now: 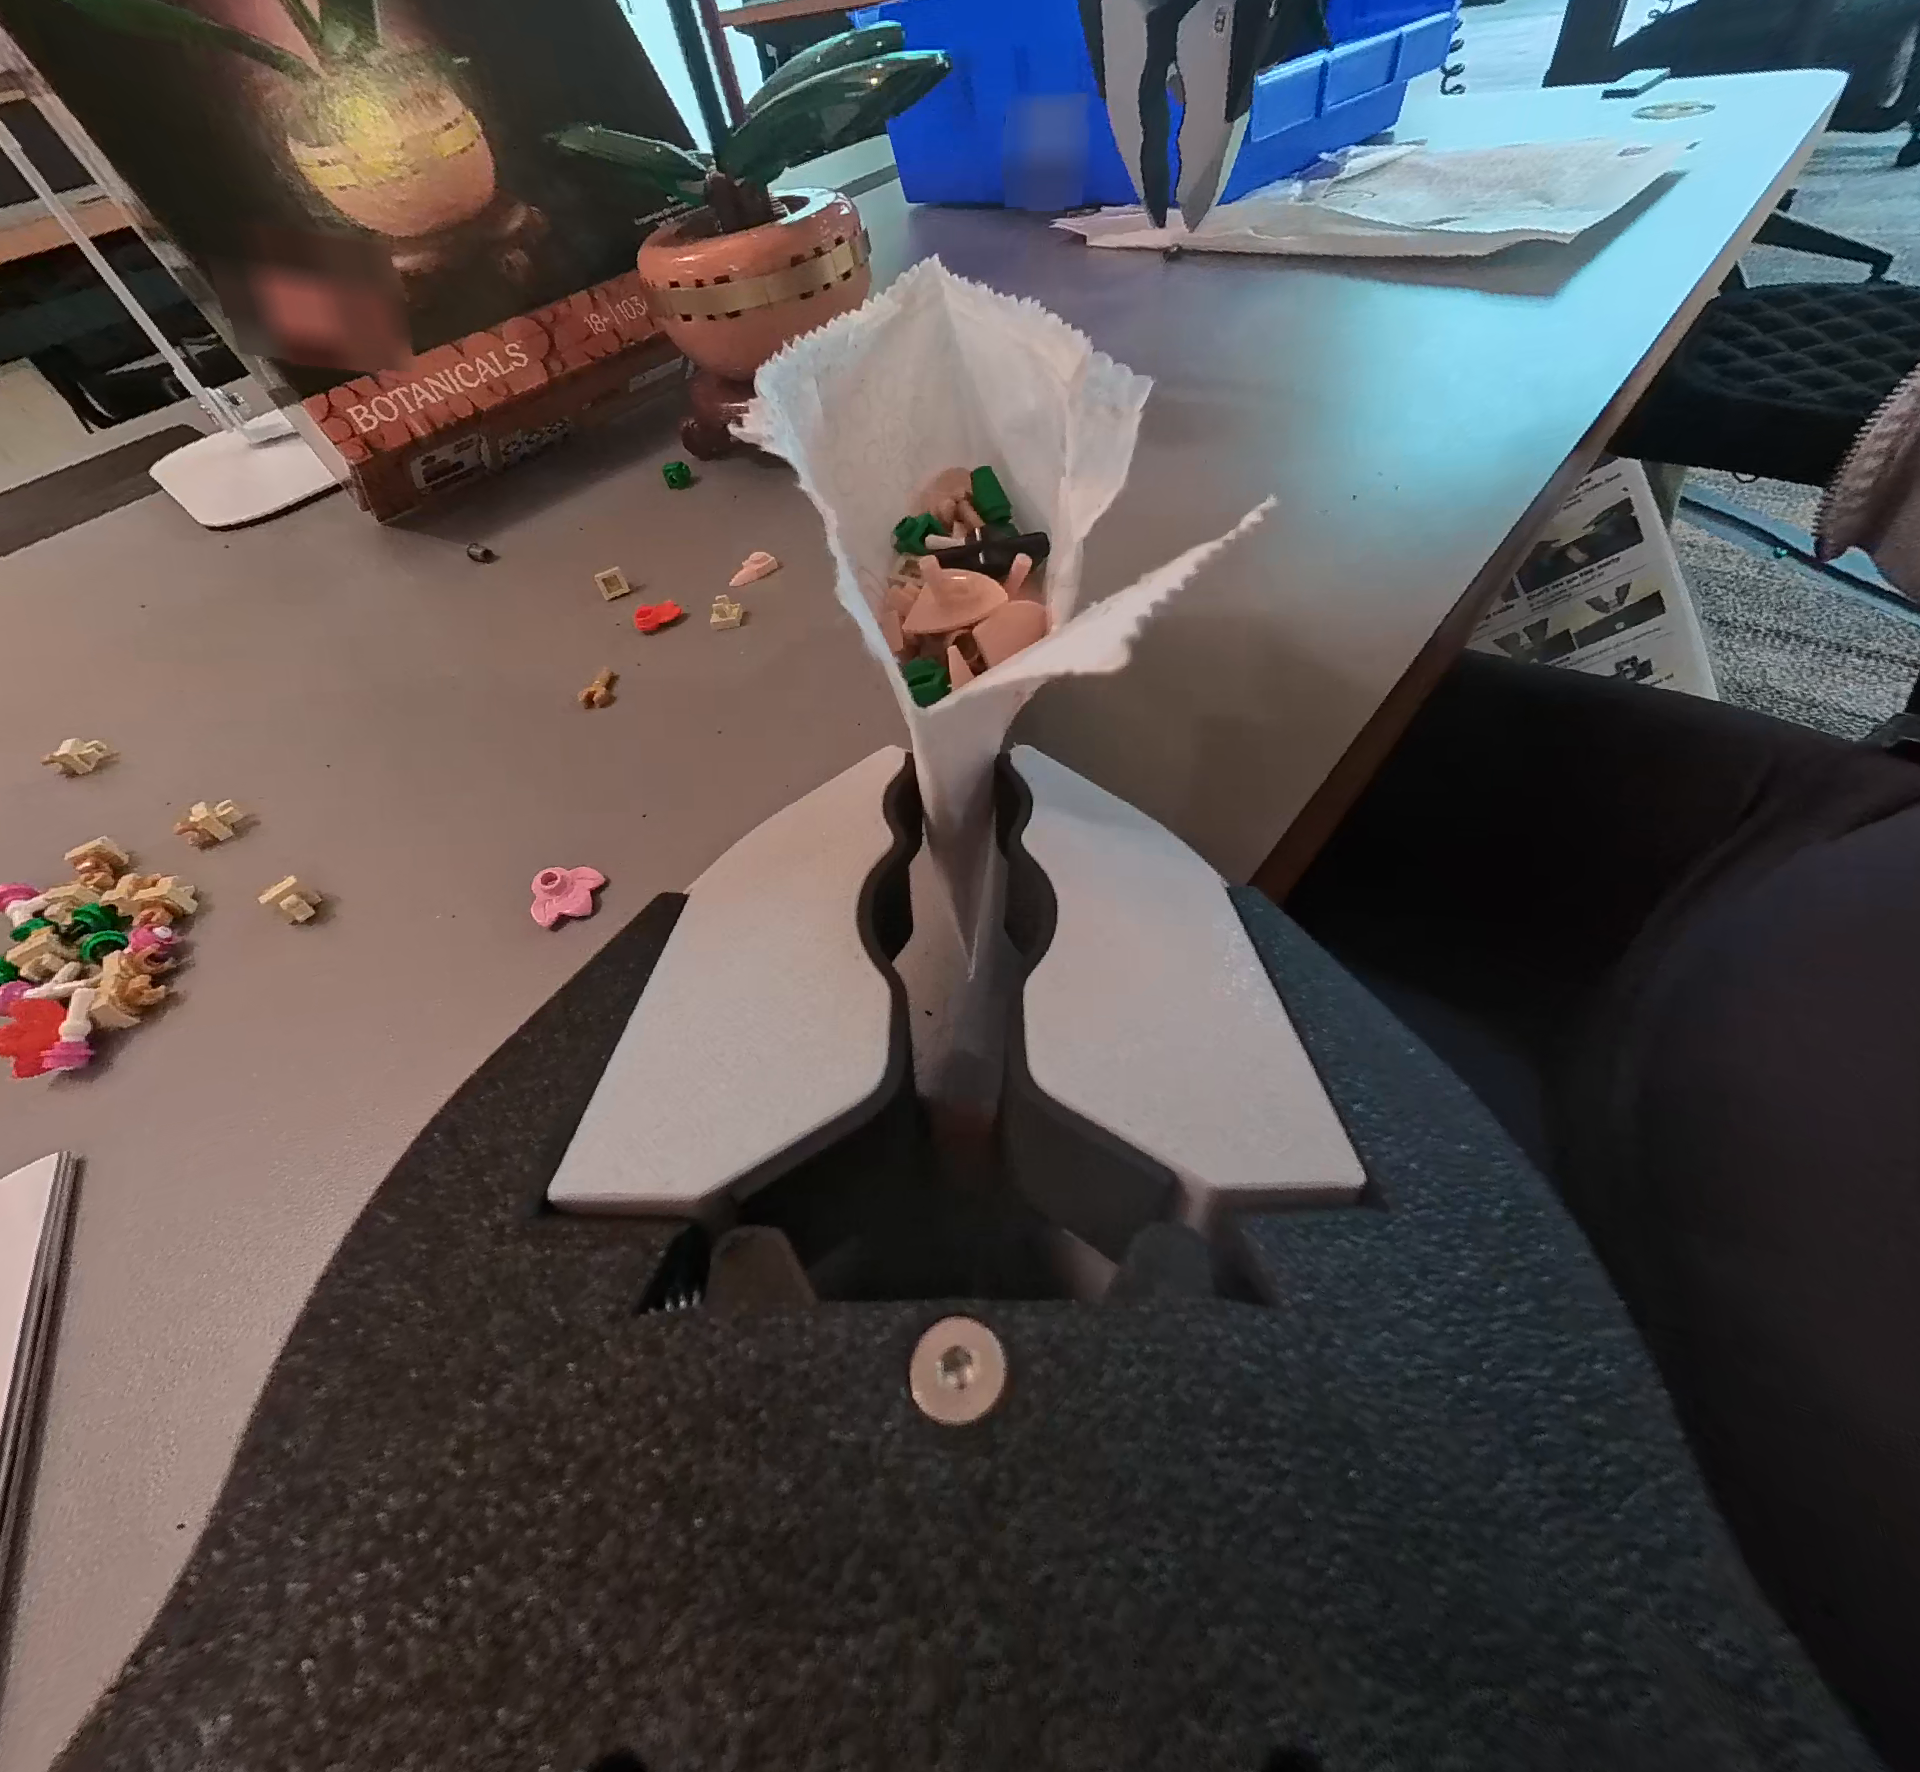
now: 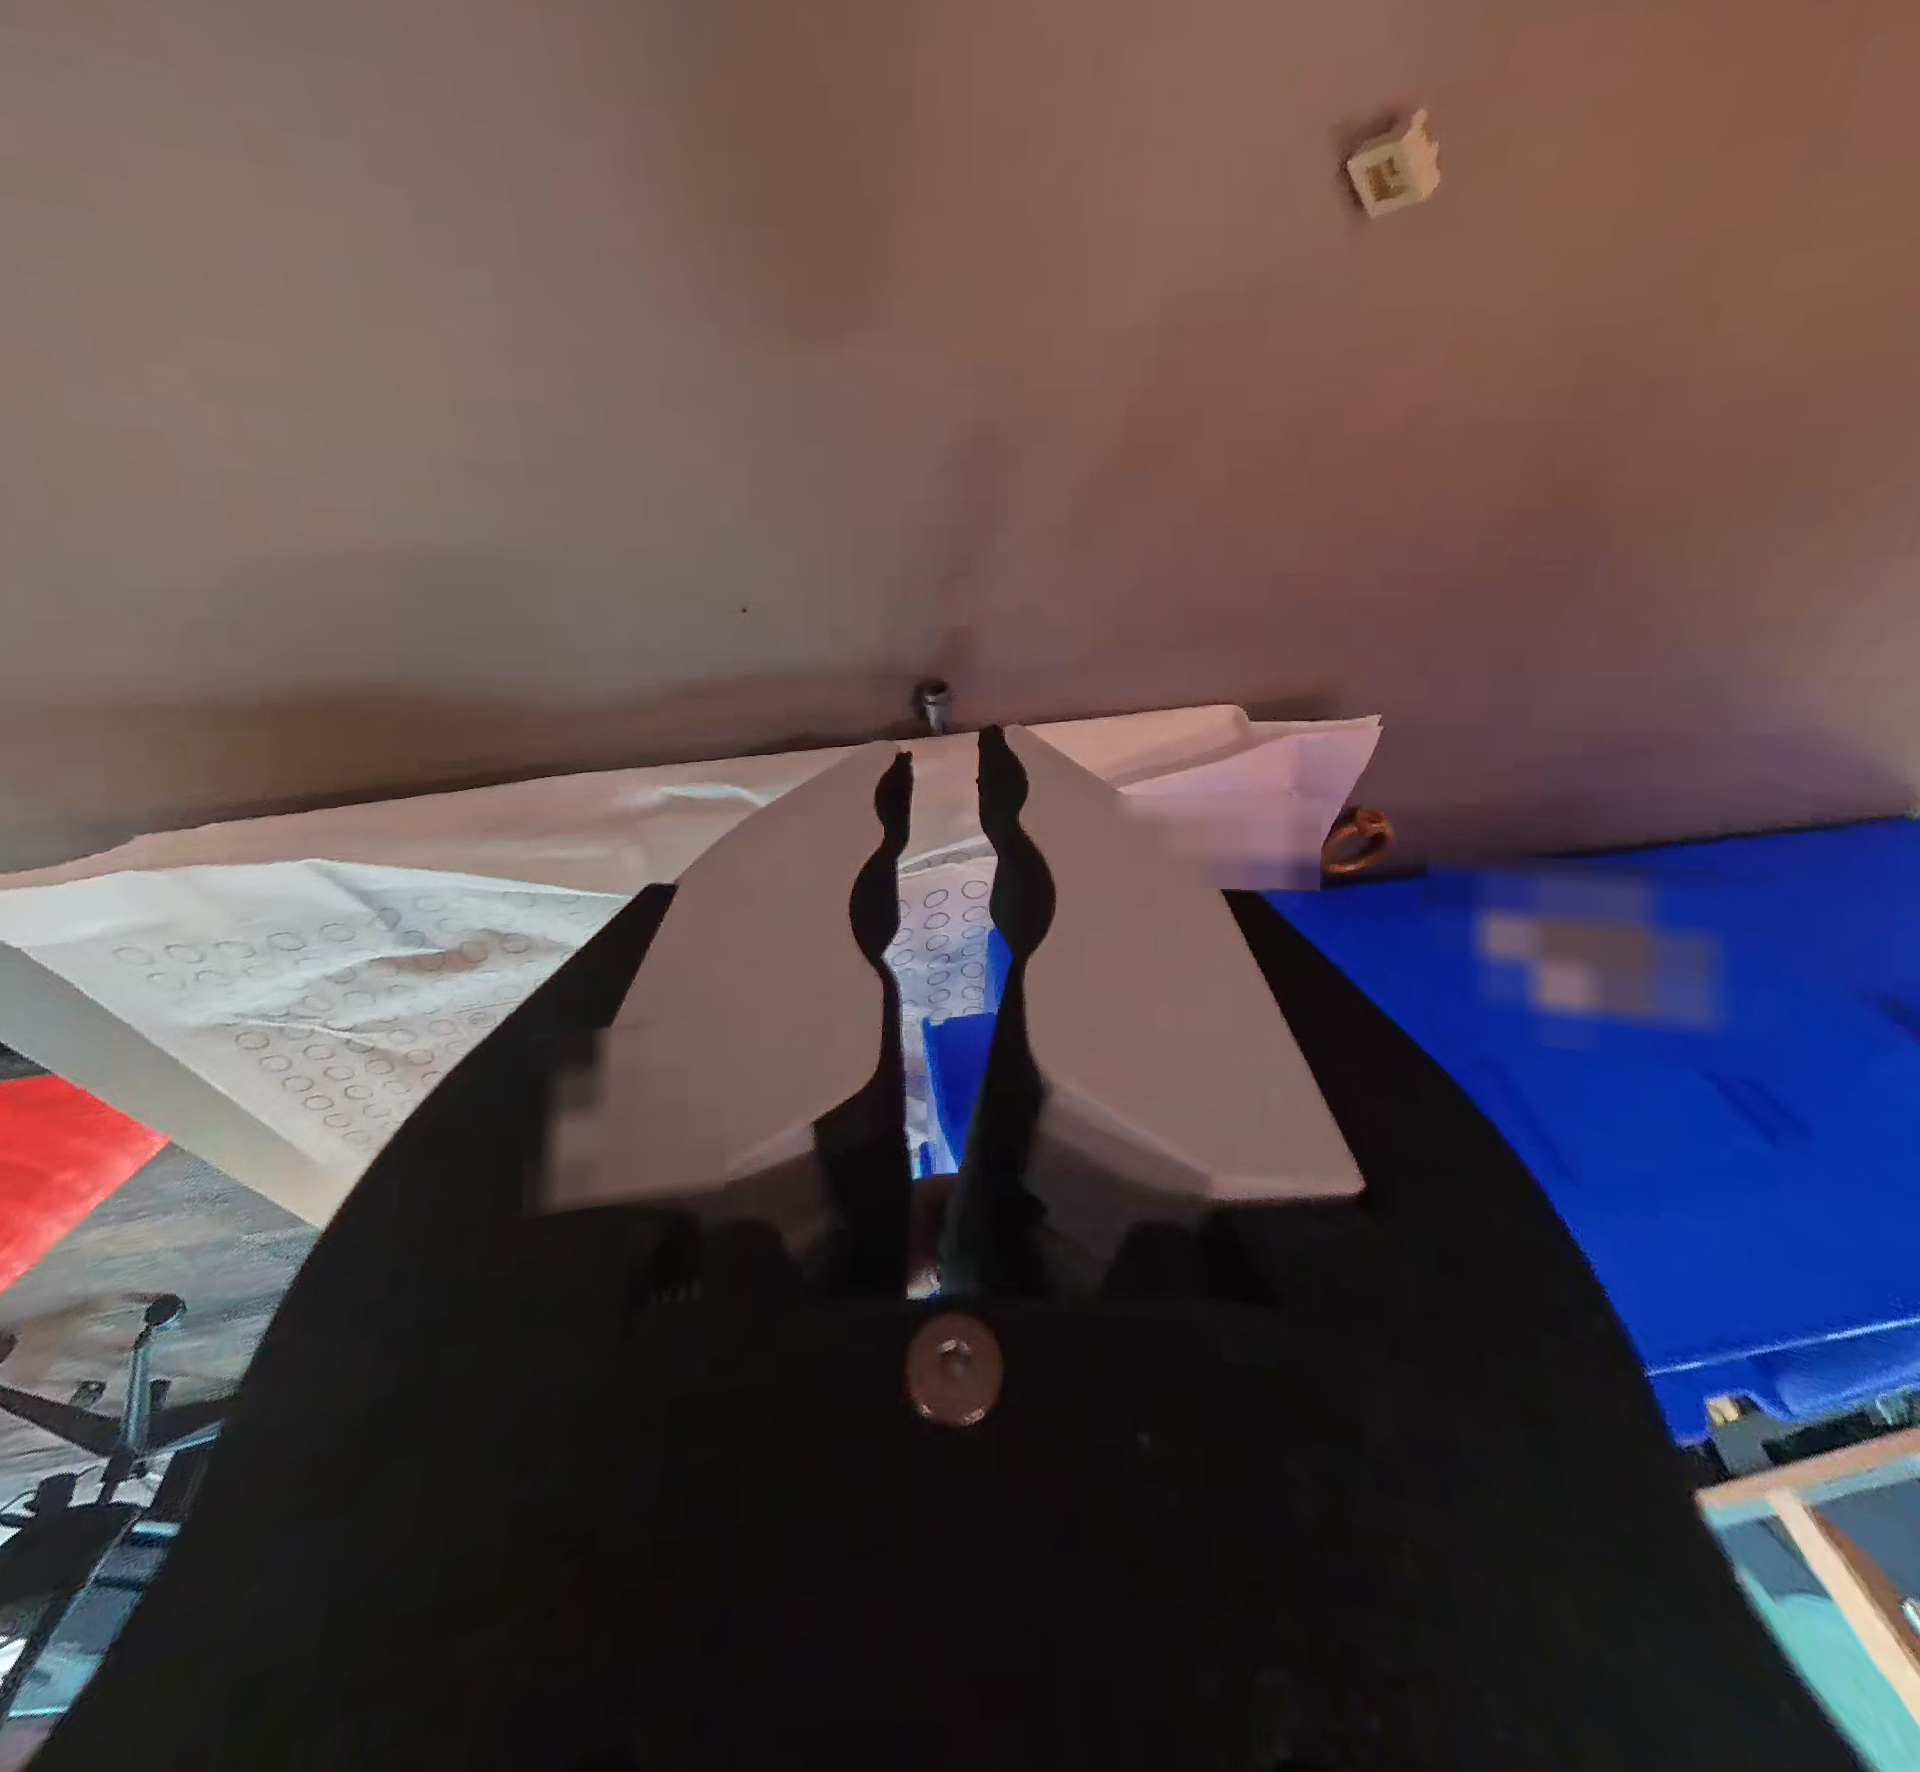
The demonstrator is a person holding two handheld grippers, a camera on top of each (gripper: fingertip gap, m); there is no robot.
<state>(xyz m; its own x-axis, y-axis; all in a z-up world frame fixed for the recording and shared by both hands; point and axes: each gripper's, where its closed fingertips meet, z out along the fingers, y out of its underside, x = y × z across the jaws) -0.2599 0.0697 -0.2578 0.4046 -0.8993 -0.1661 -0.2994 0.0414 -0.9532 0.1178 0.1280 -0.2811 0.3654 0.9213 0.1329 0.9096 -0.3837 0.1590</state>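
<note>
Clenched jaws of the left gripper (image 1: 961, 777) pinch the lower end of a white paper bag (image 1: 935, 434), which stands up out of them with its torn top spread wide. Inside the bag lie small bricks (image 1: 961, 579), peach, green and black. The bag is held above the near edge of the grey bench (image 1: 1351, 434).

On the bench to the left a pile of loose pieces (image 1: 83, 964) in tan, green, pink and red lies well apart from the bag, with a pink flower piece (image 1: 566, 894) and a few stray pieces between them. Behind the bag stand a brick-built plant in a pot (image 1: 753, 288) and, leaning beside it, a dark box (image 1: 343, 164) with an orchid picture. A blue bin (image 1: 987, 81) sits farther back.

The right gripper (image 2: 943, 746) points down at the bench near the bin (image 2: 1558, 1047), its jaws nearly closed with a narrow gap and nothing between them. Their tips hover over flat, emptied paper bags (image 2: 312, 943) at the bench's far end; whether they touch the paper I cannot tell. A small cream brick (image 2: 1390, 162) lies alone on the bench (image 2: 727, 268) beyond. In the left wrist view the same gripper (image 1: 1174, 210) hangs upright over the paper (image 1: 1455, 195).
</note>
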